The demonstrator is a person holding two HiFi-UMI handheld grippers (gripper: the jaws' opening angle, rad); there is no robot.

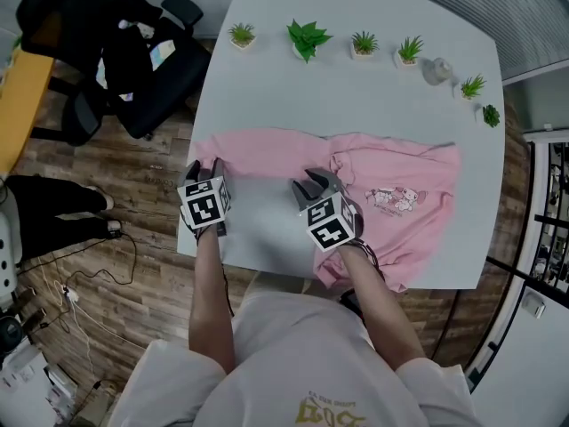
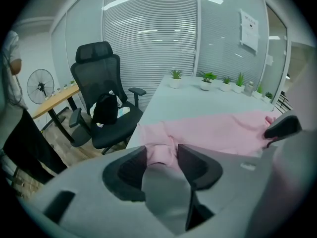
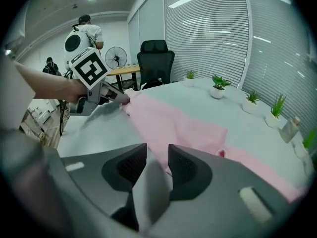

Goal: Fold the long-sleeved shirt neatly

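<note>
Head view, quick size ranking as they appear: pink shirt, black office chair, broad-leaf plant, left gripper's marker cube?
1. pink shirt
2. black office chair
3. left gripper's marker cube and broad-leaf plant: these look about alike. The cube is nearer the camera, so I leave them unranked.

Pink cloth shirt, smooth matt table

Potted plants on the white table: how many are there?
6. Four potted plants line the far edge; two sit toward the right edge. None seems hidden.
</note>
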